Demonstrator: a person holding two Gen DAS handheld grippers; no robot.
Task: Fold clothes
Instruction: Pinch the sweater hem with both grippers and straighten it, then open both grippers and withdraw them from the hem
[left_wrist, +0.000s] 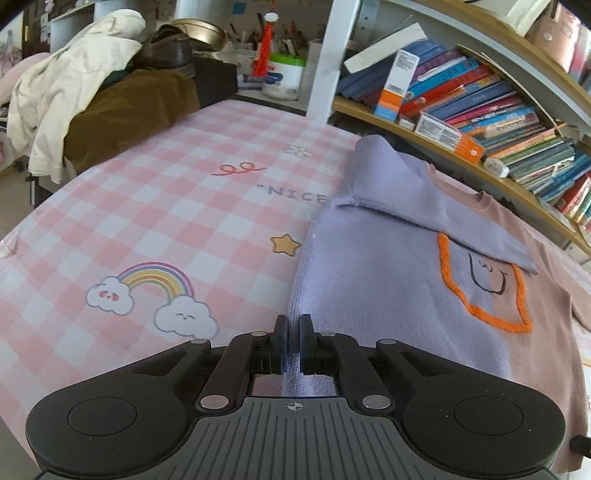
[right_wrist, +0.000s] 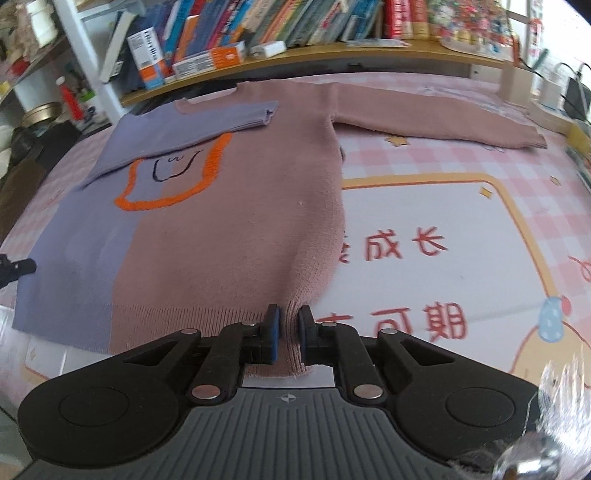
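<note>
1. Lying flat and face up on the checked cloth (left_wrist: 177, 206), the sweater (right_wrist: 229, 206) spreads along the table below the bookshelf (right_wrist: 295, 51), half lilac and half dusty pink, hem nearest both cameras.
2. Its lilac sleeve (right_wrist: 207, 122) is folded across the chest and partly covers the orange outline (right_wrist: 173, 199); the pink sleeve (right_wrist: 436, 114) lies stretched straight out to the side. That fits a fold partway through.
3. At the lilac side of the hem, the left gripper (left_wrist: 293, 339) has its jaws drawn close with the sweater's edge running between them, so it appears clenched on the knit.
4. At the pink corner of the hem, the right gripper (right_wrist: 288, 332) pinches the ribbing, which bunches up into a ridge between the pads.
5. Holding the two bottom corners at once likely keeps the hem taut and level, so the body could be lifted or shifted without skewing.
6. A coat pile (left_wrist: 74, 92) sits well clear at the table's far end.
</note>
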